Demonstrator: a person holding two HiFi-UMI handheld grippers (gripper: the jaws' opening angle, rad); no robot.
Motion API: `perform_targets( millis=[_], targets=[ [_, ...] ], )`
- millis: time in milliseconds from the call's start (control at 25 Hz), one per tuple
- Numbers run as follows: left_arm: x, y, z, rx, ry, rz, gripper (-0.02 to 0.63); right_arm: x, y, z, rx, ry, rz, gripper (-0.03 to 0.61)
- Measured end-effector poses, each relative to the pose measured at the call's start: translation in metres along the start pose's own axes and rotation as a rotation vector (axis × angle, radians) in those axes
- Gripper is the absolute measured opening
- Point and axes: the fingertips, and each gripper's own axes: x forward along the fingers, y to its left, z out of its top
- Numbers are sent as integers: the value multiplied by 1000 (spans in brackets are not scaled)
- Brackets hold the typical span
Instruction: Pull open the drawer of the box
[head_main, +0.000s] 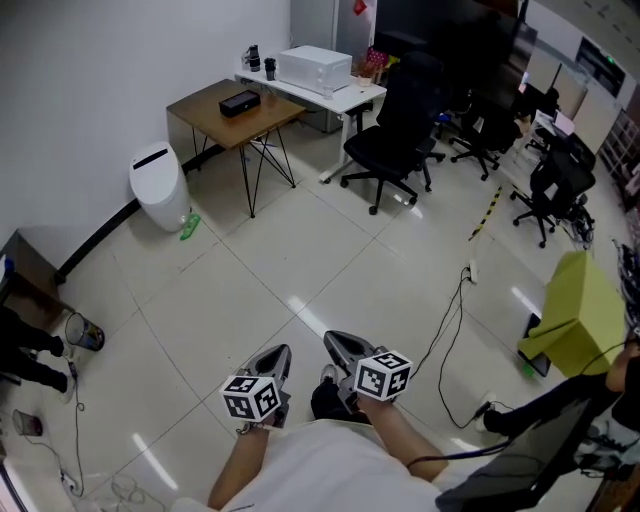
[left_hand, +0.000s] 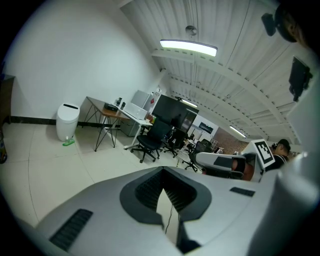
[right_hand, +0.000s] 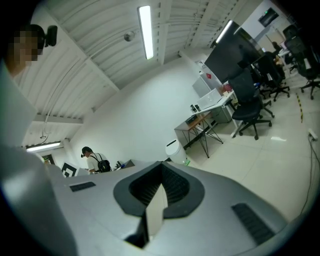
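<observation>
No box with a drawer can be told for certain in any view. A small black box (head_main: 240, 102) lies on the brown table (head_main: 205, 106) far ahead, and a white appliance (head_main: 314, 68) stands on the white desk (head_main: 345, 98). My left gripper (head_main: 283, 352) and right gripper (head_main: 331, 340) are held side by side close to my body, above the tiled floor and far from that furniture. In the left gripper view the left gripper (left_hand: 161, 172) has its jaws together with nothing between them. The right gripper (right_hand: 161, 167) looks the same, shut and empty.
A white bin (head_main: 160, 185) stands by the left wall next to the brown table. Black office chairs (head_main: 400, 130) stand by the desk and further right. A cable (head_main: 450, 330) runs over the floor on my right, near a yellow-green object (head_main: 580, 310). A person (right_hand: 92, 160) stands behind.
</observation>
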Motion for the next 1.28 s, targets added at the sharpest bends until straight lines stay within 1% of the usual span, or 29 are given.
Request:
perform_targets(
  millis=[80,160,280,440,640,880,1000,1280],
  targets=[
    [11,-1,6,2,7,-21,3,6,-8,10,0,-6,2,-14],
    [23,-6,14,0,15,-49,3,8,-17,21,22,-20,2,-14],
    [46,-6,22,2,29,-63,3,13,-33,35,47,-39,-6,-14],
    [77,-7,37,20,34,-84,3,23,-56,48,14,-28,-26,-14],
    [107,-4,52,49,49,-100,3,40,-77,71,11,-43,-25,-14],
    [135,2,66,44,51,-89,3,56,-101,88,45,-33,-12,-14],
    [143,13,80,45,36,-69,3,75,-106,94,34,-11,1,-14],
    [157,44,101,8,0,-15,3,120,-106,106,-14,42,71,-14]
  ],
)
